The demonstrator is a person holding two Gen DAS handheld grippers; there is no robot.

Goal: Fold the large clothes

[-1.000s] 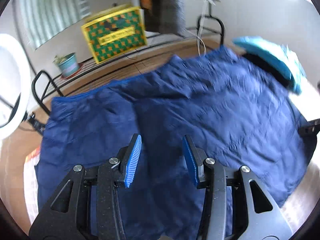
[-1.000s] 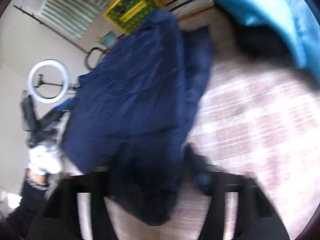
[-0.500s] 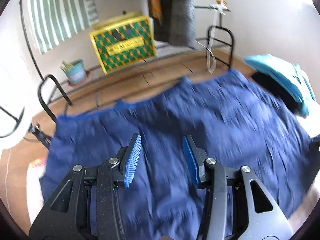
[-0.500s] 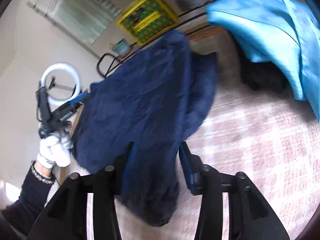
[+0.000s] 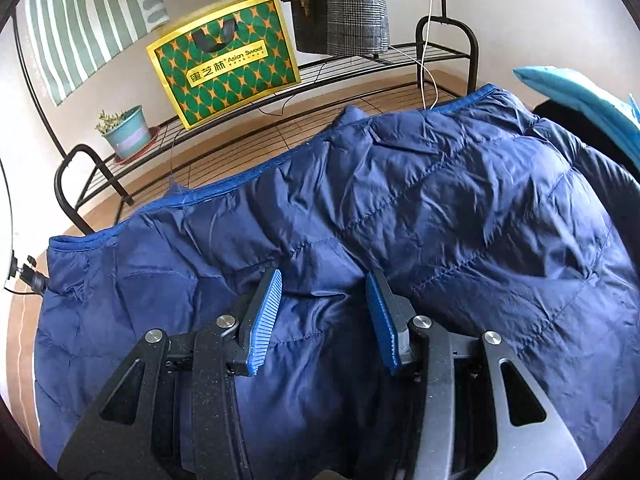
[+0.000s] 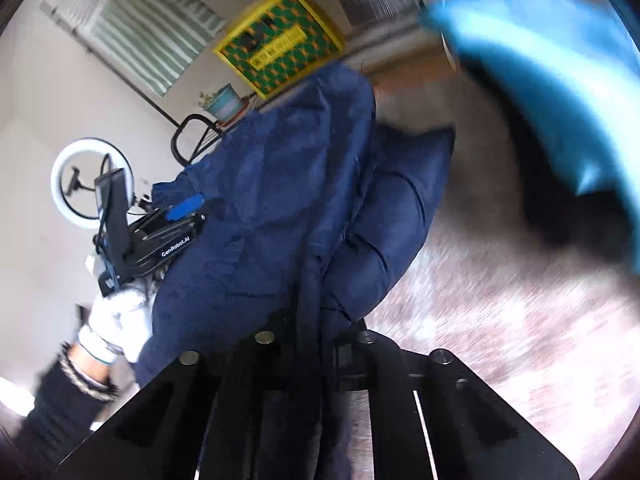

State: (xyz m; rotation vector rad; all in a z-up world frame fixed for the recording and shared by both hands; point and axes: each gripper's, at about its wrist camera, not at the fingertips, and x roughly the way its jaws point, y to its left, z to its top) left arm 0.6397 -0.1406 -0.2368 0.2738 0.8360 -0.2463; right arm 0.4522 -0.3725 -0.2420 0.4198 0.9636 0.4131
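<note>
- A big dark blue puffy jacket (image 5: 400, 208) lies spread out and fills most of the left wrist view.
- The left gripper (image 5: 323, 312) sits right over the jacket. Its two blue fingers (image 5: 265, 316) are wide apart, with jacket cloth showing between them. They are not squeezing anything.
- In the right wrist view, the same jacket (image 6: 280, 200) looks bunched up and runs straight down into the right gripper (image 6: 316, 320).
- The right gripper's fingers are hidden by the cloth. They look closed on a thick fold of the jacket.
- This view is blurry, so small things are hard to see.
- A hand in a white glove (image 6: 120, 320) holds the left gripper (image 6: 180, 216) at the far edge of the jacket.
- A bright blue cloth (image 5: 580, 100) lies just past the jacket, on something black.
- Behind the jacket is a black metal rack (image 5: 448, 40). On it stand a green and yellow bag (image 5: 224, 68) and a small plant pot (image 5: 126, 132).
- A white ring light (image 6: 66, 184) stands behind the gloved hand.
- The floor (image 6: 500, 320) beside the jacket looks pale with a check pattern.
</note>
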